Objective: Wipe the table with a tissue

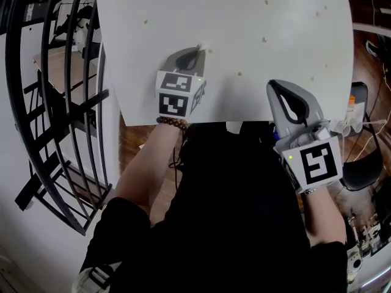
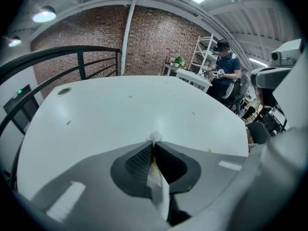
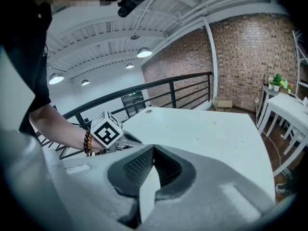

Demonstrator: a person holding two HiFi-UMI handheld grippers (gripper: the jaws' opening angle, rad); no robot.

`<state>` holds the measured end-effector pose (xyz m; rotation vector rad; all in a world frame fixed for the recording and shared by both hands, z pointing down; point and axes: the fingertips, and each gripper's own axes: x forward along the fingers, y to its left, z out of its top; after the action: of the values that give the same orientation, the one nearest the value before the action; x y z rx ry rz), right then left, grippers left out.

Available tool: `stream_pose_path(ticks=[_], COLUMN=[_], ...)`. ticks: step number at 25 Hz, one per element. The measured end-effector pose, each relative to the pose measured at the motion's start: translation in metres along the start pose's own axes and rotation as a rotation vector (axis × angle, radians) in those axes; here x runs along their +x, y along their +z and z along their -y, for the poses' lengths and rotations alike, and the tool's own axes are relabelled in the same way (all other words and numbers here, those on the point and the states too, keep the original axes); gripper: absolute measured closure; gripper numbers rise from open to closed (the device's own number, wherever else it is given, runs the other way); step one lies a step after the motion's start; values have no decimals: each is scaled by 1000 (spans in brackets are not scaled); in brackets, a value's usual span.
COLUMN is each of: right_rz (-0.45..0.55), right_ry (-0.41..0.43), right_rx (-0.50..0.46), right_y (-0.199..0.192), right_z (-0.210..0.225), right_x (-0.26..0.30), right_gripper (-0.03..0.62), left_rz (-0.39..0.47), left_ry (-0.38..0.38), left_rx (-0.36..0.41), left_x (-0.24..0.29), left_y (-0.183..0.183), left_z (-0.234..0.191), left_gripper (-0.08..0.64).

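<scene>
White desk (image 1: 256, 17) speckled with crumbs (image 1: 264, 39). Left gripper (image 1: 197, 49) clamped on tissue (image 2: 155, 137), likely mid-wipe; right gripper (image 1: 275, 87) closed, empty. Next: sweep tissue toward crumbs.

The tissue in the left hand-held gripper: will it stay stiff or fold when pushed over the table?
The tissue is probably floppy and light: only a small crumpled tuft shows past the shut left hand-held gripper. Pushed along the table, it would likely bunch up, and could tear if dragged.
</scene>
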<state>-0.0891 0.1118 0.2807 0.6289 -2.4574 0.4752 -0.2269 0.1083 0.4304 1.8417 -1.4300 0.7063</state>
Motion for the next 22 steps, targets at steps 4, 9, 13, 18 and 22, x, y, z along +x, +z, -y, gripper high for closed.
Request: stream_pose_path(ticks=[4, 9, 13, 18, 22], right_rz=[1, -11, -1, -9, -15], right_ry=[4, 2, 4, -6, -11], right_rx=[-3, -4, 3, 6, 8], right_y=[-2, -6, -4, -7, -11], right_z=[6, 7, 8, 13, 15], right_x=[-2, -4, -6, -10, -13], right_gripper=[600, 600, 600, 600, 600], left_rz=[-3, 0, 0, 0, -2], left_ry=[-2, -7, -16, -24, -31], left_rx=[2, 3, 6, 8, 7], left_x=[4, 4, 6, 8, 10], left_y=[1, 0, 2, 2, 1], left_z=[7, 11, 18, 25, 29], left_gripper=[529, 529, 529, 529, 529])
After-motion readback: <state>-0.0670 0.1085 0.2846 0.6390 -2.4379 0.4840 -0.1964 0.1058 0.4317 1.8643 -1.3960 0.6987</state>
